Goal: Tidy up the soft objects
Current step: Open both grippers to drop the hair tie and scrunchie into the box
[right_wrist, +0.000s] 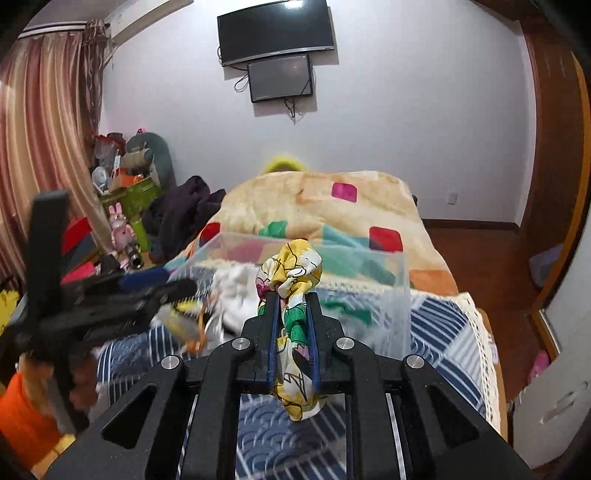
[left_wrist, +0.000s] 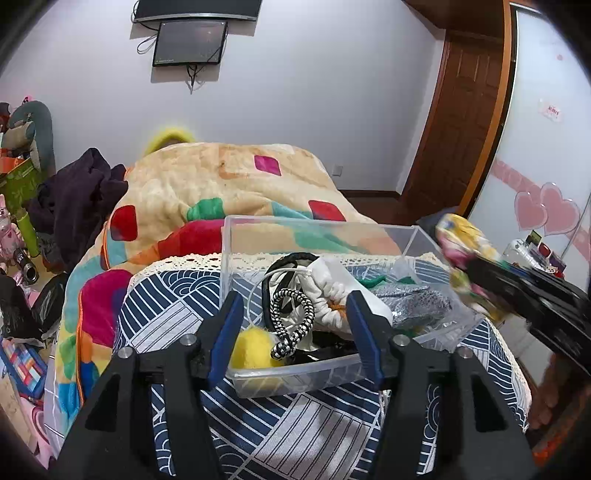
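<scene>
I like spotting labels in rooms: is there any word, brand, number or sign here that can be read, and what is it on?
None can be read.
Small black wall screen: a pale line at its lower left corner, too small.
Pink and white sticker on the frosted sliding door: red marks, blurred.
Large black curved wall monitor: a mark on its lower edge, too small.

Clear glossy plastic box (left_wrist: 236,236), soft printed cloth scrunchie (right_wrist: 295,266).

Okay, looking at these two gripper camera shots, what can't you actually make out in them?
- Clear box, left wrist view: its near corners sit behind the left gripper.
- Floral cloth, left wrist view: motion-blurred, print unreadable.
- Box contents, right wrist view: smeared by blur, partly behind the cloth and right gripper.
</scene>
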The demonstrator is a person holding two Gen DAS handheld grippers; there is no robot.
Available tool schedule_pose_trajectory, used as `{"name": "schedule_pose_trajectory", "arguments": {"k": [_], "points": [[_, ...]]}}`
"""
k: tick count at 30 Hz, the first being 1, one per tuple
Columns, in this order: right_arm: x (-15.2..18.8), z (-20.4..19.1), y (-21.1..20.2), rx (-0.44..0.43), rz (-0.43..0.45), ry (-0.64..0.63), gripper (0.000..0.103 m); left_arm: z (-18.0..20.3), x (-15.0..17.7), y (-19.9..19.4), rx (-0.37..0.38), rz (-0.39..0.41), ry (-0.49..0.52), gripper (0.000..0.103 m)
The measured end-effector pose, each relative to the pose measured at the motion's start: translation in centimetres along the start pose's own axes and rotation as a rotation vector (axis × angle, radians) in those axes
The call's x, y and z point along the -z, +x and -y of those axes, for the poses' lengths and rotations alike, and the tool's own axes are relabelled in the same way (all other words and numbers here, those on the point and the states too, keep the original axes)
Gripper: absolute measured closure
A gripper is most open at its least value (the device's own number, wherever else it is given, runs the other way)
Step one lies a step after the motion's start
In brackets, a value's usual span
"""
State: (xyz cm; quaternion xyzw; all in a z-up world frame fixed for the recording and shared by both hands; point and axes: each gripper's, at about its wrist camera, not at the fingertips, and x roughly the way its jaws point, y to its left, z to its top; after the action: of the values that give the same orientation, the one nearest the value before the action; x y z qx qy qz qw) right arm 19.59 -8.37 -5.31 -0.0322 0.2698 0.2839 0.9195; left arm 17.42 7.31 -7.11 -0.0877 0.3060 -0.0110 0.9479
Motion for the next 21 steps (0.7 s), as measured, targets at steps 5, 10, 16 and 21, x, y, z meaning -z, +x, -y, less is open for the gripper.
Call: {"name": "schedule_pose_trajectory", "arguments": {"k": [5, 10, 16, 21], "points": [[-0.6, -0.2, 2.2, -0.001, -0.038, 0.02, 0.091, 0.2, 0.1, -0.6, -0.015, 0.023, 0.017, 0.042], [0.2, -0.4, 4.7, 0.009, -0.121, 0.014, 0.09, 0.2, 0.3, -0.7, -0.007, 0.025, 0.014, 0.041], [1.5, -0.4, 4.9, 0.025, -0.162, -0.024, 0.075, -0.2, 0.5, -1.1, -0.004, 0.04, -0.009, 0.038], [1.2, 0.0, 3.4, 0.047, -0.131, -0.025, 0.051, -0.3, 0.4, -2.0, -0.004, 0.059, -0.01, 0.038]]}}
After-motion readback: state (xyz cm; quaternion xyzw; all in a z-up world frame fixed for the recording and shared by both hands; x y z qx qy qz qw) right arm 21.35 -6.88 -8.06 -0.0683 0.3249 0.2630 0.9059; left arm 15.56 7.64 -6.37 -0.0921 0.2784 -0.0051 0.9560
